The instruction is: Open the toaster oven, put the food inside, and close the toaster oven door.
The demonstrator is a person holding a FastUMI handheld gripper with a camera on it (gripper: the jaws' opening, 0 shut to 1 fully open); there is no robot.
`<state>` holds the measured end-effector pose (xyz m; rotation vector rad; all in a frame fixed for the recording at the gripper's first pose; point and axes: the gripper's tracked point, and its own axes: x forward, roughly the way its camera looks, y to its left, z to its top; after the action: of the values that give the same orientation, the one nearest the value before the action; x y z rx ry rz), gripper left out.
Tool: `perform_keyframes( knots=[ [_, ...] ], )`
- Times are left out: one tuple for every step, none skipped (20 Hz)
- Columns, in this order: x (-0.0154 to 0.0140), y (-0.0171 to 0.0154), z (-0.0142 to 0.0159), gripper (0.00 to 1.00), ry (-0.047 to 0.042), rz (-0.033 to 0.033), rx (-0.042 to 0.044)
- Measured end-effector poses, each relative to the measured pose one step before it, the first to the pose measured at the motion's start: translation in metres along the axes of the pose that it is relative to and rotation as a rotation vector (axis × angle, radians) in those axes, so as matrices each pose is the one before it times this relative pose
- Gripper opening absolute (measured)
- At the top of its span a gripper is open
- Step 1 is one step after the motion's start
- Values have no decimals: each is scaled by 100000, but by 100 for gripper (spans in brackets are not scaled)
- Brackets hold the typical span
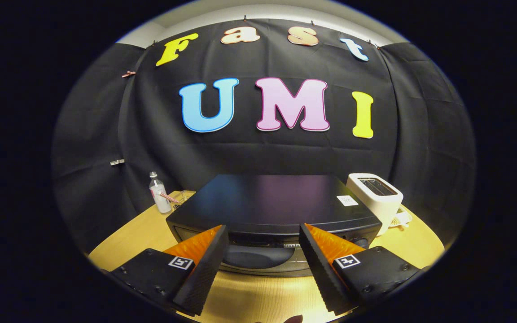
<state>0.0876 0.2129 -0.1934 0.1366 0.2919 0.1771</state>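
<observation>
1. The jaws of the gripper [263, 237] stand wide apart and hold nothing; open air and a strip of tabletop lie between them.
2. Both fingertips [219, 244] point at the front of the toaster oven [272, 204]. They sit just short of it, or at its front edge; whether either one touches it cannot be told.
3. The toaster oven is a low, dark box with a flat, glossy top that reflects faint blue and purple. It sits on the tabletop [249, 296] directly ahead of the jaws, and its front face shows in the gap between them.
4. In that gap a dark rounded shape on the oven's front lies above a pale metal strip. The door looks closed, though the steep angle from above leaves this uncertain.
5. A small white label [347, 200] lies on the oven's top near its right rear corner.
6. A white slot toaster [375, 194] stands just beside the oven on the right, with a pale cord or plug [400, 220] at its base.
7. Behind the oven's left rear corner stands a clear plastic bottle [159, 194], upright, and next to it a small wire rack [182, 197] that is hard to make out.
8. The tabletop is light wood, and a black cloth wall [106, 134] rises behind everything.
</observation>
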Motion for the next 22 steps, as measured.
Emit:
perform_keyframes(
  knots=[
    [356, 60, -566, 98, 1952, -754, 962],
    [349, -69, -547, 98, 2291, -1167, 560],
    [186, -203, 139, 99, -744, -1495, 2011],
    [297, -179, -251, 100, 200, -1599, 356],
    [-351, 24, 229, 97, 17, -1004, -120],
    [-62, -34, -8, 98, -319, -673, 486],
    [-7, 2, -295, 99, 1203, -249, 1832],
    [-288, -142, -220, 99, 582, -16, 3199],
    [-564, -34, -467, 99, 1069, 342, 3317],
    [-594, -94, -337, 99, 186, 427, 2565],
    [-715, 131, -398, 99, -75, 476, 528],
    [-509, 105, -313, 99, -715, 460, -1665],
    [-633, 189, -365, 100, -511, 503, -2954],
    [-439, 65, -288, 100, -274, 357, -3055],
    [-459, -327, -347, 100, 237, -134, -1254],
    [-357, -187, -274, 100, 296, -356, 577],
    [-281, 42, -244, 100, -29, -262, -414],
    [-251, 56, -239, 100, 333, -279, -1163],
    [-213, -22, -291, 100, -42, -237, -802],
    [-235, -83, -252, 100, 357, -242, -140],
    [-220, 10, -335, 100, 292, -353, -139],
    [-222, -20, -279, 100, 417, -349, -748]
  ],
)
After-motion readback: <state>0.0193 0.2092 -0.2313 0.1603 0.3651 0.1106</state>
